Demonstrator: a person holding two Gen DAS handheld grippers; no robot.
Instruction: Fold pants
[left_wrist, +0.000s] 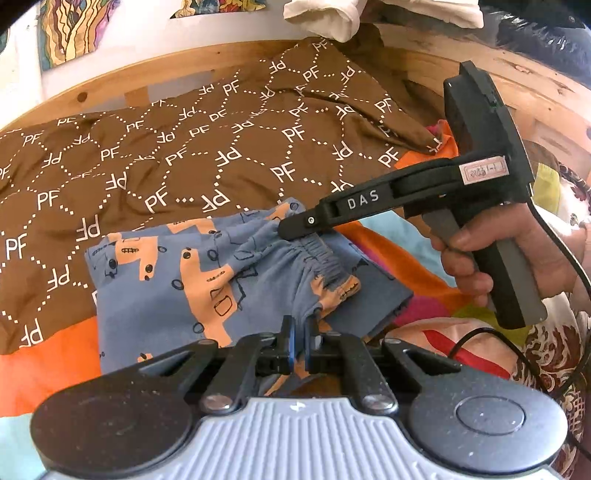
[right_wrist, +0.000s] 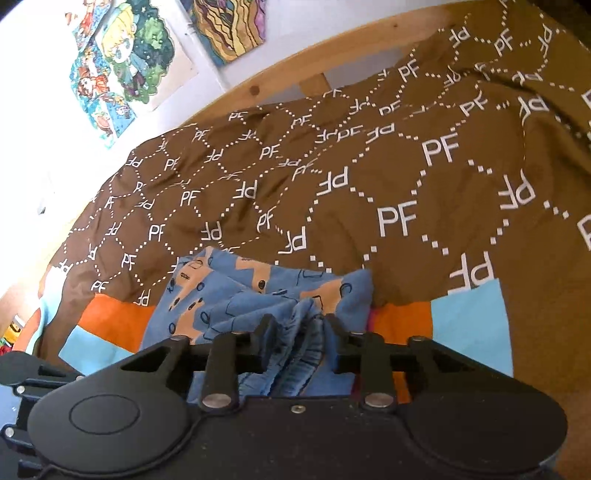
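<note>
Small blue pants (left_wrist: 177, 280) with orange truck prints lie on the bed, partly folded, waistband to the right. My left gripper (left_wrist: 300, 332) is shut on the near edge of the pants by the waistband. My right gripper (left_wrist: 286, 229) comes in from the right and is shut on the gathered elastic waistband at the far side. In the right wrist view the right gripper (right_wrist: 299, 325) pinches bunched waistband fabric of the pants (right_wrist: 221, 295) between its fingers.
A brown blanket (left_wrist: 184, 155) with white "PF" print covers the bed behind the pants. A bright patchwork sheet (left_wrist: 48, 365) lies under them. A wooden bed frame (left_wrist: 443, 55) runs along the back, with white cloth (left_wrist: 332, 18) on it.
</note>
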